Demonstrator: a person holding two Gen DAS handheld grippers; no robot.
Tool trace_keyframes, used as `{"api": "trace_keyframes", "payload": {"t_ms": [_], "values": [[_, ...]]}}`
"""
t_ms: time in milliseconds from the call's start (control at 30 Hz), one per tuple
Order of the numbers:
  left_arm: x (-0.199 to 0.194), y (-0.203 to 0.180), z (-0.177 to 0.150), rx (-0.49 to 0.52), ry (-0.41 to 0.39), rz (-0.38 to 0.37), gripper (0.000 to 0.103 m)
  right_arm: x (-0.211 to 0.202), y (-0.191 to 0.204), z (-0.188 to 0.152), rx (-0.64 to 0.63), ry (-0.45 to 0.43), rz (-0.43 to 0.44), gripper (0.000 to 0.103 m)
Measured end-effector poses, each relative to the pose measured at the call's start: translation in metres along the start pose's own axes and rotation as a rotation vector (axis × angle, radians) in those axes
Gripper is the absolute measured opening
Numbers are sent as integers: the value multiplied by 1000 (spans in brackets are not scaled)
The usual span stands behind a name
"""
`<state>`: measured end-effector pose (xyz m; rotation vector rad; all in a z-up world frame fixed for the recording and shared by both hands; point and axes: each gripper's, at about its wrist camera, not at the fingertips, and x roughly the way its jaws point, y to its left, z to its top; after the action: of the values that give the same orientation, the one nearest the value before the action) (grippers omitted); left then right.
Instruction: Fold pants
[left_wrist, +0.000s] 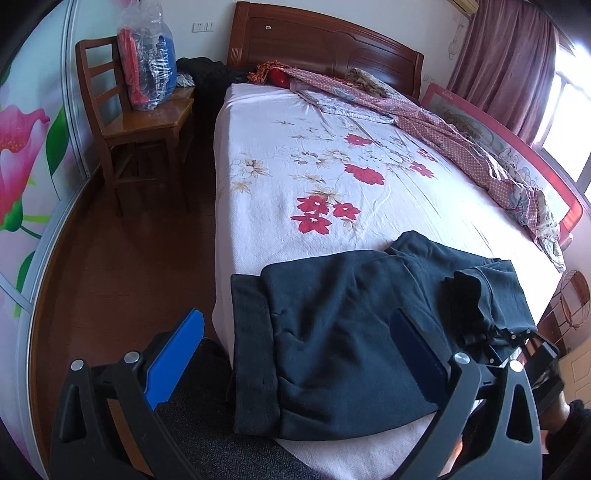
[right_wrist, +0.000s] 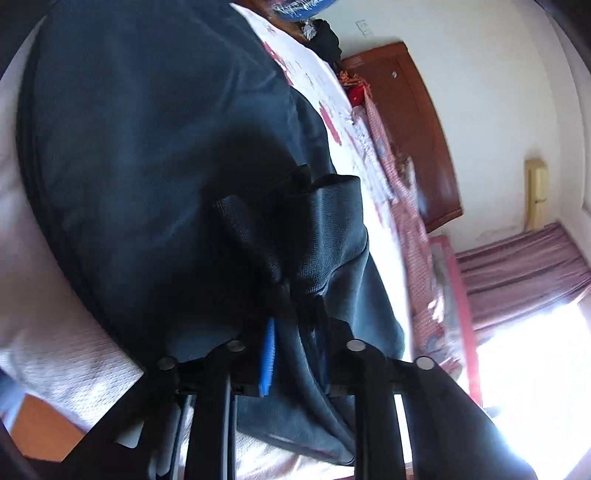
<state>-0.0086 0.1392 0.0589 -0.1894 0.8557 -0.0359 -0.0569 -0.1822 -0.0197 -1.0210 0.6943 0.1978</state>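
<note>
Dark navy pants (left_wrist: 343, 332) lie partly folded at the near end of the bed (left_wrist: 332, 184), with a ribbed band hanging over the left edge. My left gripper (left_wrist: 295, 332) is open above them, its blue fingers (left_wrist: 177, 354) spread wide and empty. My right gripper (right_wrist: 291, 325) is shut on a bunched fold of the pants (right_wrist: 166, 147) and lifts it off the bed; it shows at the right of the left wrist view (left_wrist: 509, 336). The right wrist view is tilted and blurred.
A wooden chair (left_wrist: 144, 125) with a plastic bag of clothes stands left of the bed. A crumpled pink quilt (left_wrist: 461, 147) runs along the far right side by a red bed rail. The wooden floor (left_wrist: 129, 258) lies to the left.
</note>
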Motion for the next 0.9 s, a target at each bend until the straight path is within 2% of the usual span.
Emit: {"api": "trace_keyframes", "payload": {"t_ms": [33, 67, 100, 167, 233, 333, 400, 467, 500, 600, 700, 733, 767, 833, 900], "values": [[-1, 2, 0, 7, -8, 15, 101, -16, -15, 2, 66, -54, 47, 39], [-3, 6, 0, 4, -8, 24, 101, -28, -30, 4, 127, -91, 65, 47], [-1, 9, 0, -6, -3, 29, 101, -33, -45, 5, 197, -107, 83, 50], [1, 16, -1, -35, 11, 30, 101, -21, -81, 11, 372, -69, 91, 50], [4, 19, -3, -57, 22, 20, 101, 4, -106, 15, 502, -19, 50, 50], [3, 17, -4, -59, 23, 6, 101, 49, -112, 17, 647, 78, 97, 50], [-3, 16, -4, -43, 7, 4, 101, 64, -80, 23, 553, 106, 129, 50], [-7, 18, -5, -24, -3, 14, 101, 50, -40, 20, 346, 35, -42, 49], [-7, 21, -6, -20, -4, 15, 101, 51, -34, 14, 291, 13, -82, 49], [3, 31, -10, -17, 33, 9, 101, 49, -57, 6, 365, 13, -6, 50], [17, 41, -9, 26, 69, -46, 101, 42, -88, 14, 519, 16, 69, 58], [23, 45, -6, 47, 89, -75, 101, 32, -96, 12, 563, 3, 75, 60], [29, 50, -2, 71, 102, -120, 101, 25, -101, 15, 583, -4, 85, 67], [40, 65, 7, 102, 94, -186, 101, 13, -96, 16, 594, 11, 131, 68], [57, 77, 17, 111, 122, -266, 101, 14, -89, 23, 585, 35, 151, 68]]}}
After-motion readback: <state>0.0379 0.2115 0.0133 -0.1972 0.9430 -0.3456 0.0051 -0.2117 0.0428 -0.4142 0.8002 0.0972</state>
